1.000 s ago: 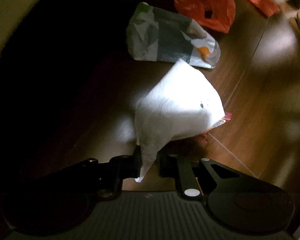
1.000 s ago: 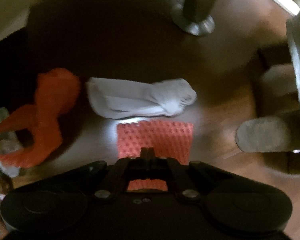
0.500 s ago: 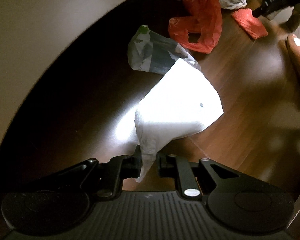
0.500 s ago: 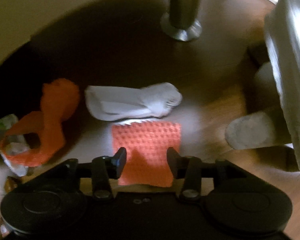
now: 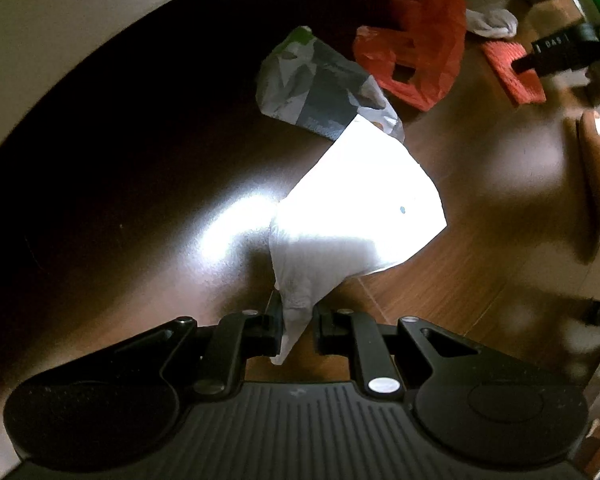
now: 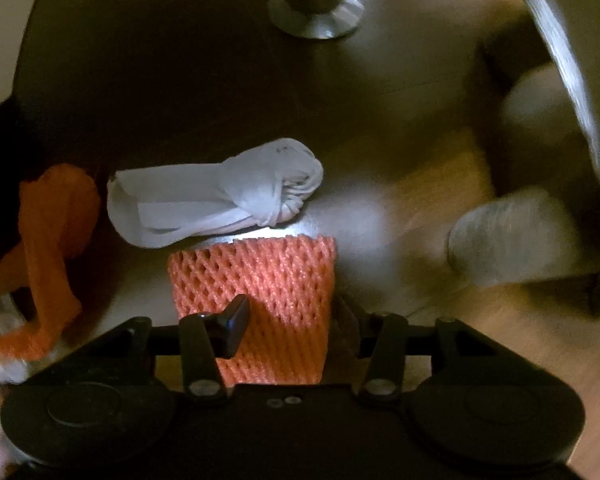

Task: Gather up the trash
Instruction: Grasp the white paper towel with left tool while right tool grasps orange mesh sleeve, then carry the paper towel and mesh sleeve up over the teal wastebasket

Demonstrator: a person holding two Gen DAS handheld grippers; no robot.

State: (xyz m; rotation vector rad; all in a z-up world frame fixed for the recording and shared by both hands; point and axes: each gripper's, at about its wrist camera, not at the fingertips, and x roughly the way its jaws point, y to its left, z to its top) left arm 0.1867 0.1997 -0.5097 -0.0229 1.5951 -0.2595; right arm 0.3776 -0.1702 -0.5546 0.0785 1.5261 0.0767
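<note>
Risks first, nearest item outward. Left gripper (image 5: pixel 296 326) pinches only the narrow lower corner of a white tissue (image 5: pixel 356 208); most of the sheet fans out unsupported beyond the fingers. Thin paper on a corner grip could tear or slide free on a quick swing, and it would land back on the wooden floor (image 5: pixel 480 280).

Right gripper (image 6: pixel 288 322) is spread wide around the near end of an orange foam net (image 6: pixel 268 280) lying flat on the floor. Left finger sits over the net; right finger is at its right edge, blurred, so contact is hard to judge. Foam mesh is soft and springy: closing on the flat sheet may just skate over it or catch one layer, which could pull out on lifting.

Just beyond the net, nearly touching its far edge, a knotted white plastic bag (image 6: pixel 216 196); a sloppy close could drag it along. Orange plastic bag (image 6: pixel 52 248) lies further left, a printed grey-green bag (image 5: pixel 320 92) beside it. A grey slipper (image 6: pixel 512 240) stands close on the right; a metal post base (image 6: pixel 316 12) is far behind. All of this trash is still on the floor.
</note>
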